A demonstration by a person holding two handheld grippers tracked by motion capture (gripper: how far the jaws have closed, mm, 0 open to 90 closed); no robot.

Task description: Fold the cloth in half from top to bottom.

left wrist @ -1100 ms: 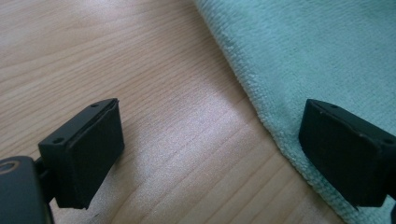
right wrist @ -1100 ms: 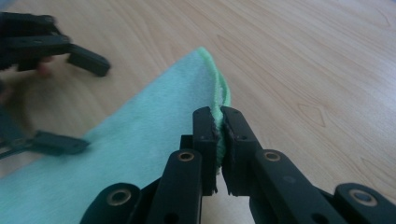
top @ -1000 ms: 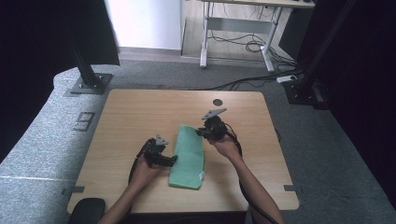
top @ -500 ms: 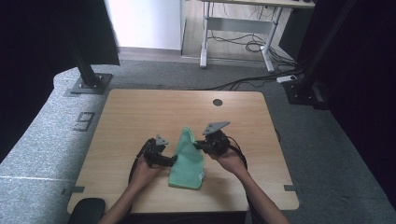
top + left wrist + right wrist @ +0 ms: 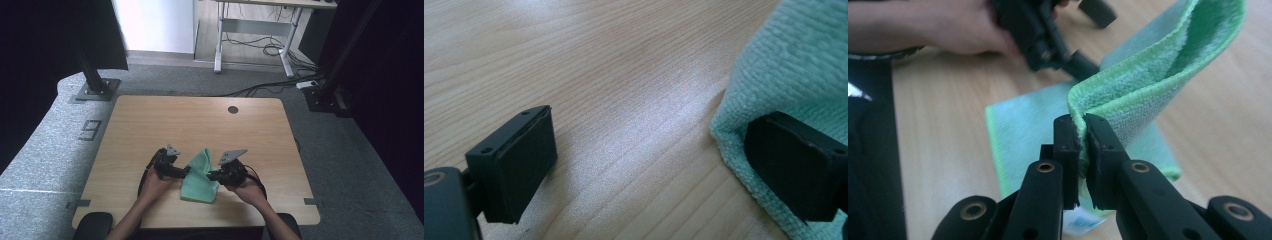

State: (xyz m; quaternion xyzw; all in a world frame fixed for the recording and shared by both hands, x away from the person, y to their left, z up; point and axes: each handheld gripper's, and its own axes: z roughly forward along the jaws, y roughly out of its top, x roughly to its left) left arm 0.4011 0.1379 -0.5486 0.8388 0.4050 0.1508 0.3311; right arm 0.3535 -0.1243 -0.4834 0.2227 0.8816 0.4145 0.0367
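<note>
Cloth (image 5: 200, 175) low centre of frame on surface (image 5: 150, 125), one edge lifted | your right gripper (image 5: 1082, 131) fingers clamp that edge | left gripper (image 5: 644, 160) fingers spread, one on the cloth | risk: thin pinch slips if you pull fast; fold collapses.

High view overhead, facing forward and down, gripper views close, low over table (image 5: 150, 125), all sharing green cloth (image 5: 200, 175).
</note>
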